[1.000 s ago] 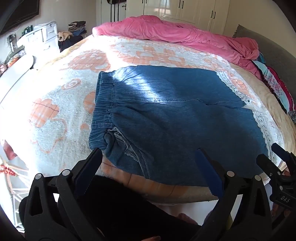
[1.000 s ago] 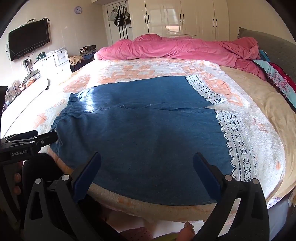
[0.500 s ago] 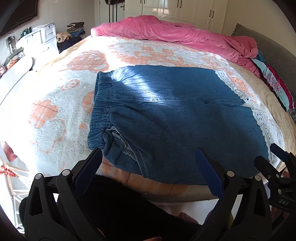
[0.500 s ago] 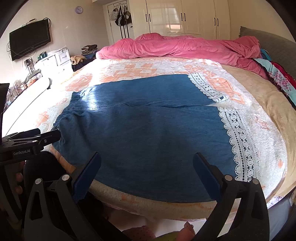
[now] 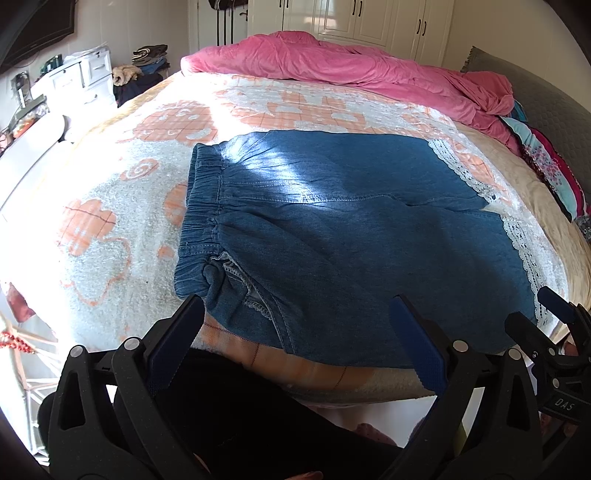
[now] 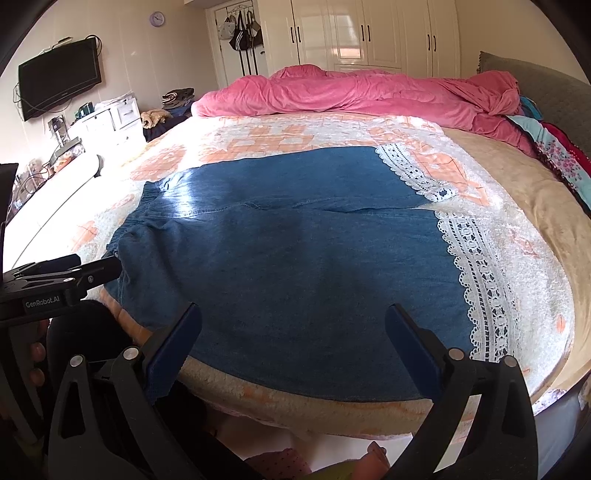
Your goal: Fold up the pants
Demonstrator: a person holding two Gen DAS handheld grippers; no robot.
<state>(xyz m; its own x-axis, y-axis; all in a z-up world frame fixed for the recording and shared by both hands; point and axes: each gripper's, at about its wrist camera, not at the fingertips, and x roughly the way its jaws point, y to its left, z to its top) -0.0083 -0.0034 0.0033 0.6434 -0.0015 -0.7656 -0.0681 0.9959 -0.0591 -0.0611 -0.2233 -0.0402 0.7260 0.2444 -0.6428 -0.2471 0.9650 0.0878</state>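
Blue denim pants with white lace hems lie spread flat on the bed, elastic waistband at the left, legs pointing right. They also fill the middle of the right wrist view. My left gripper is open and empty, just off the near bed edge by the waistband corner. My right gripper is open and empty at the near edge by the lower leg. Each gripper shows at the edge of the other's view.
The bed has an orange-and-white patterned cover. A pink duvet is bunched along the far side, colourful bedding at the right. White drawers and a wall TV stand at the left, wardrobes behind.
Both grippers have shifted slightly toward the bed, so the pants look a little nearer. Both stay open and the pants have not moved.
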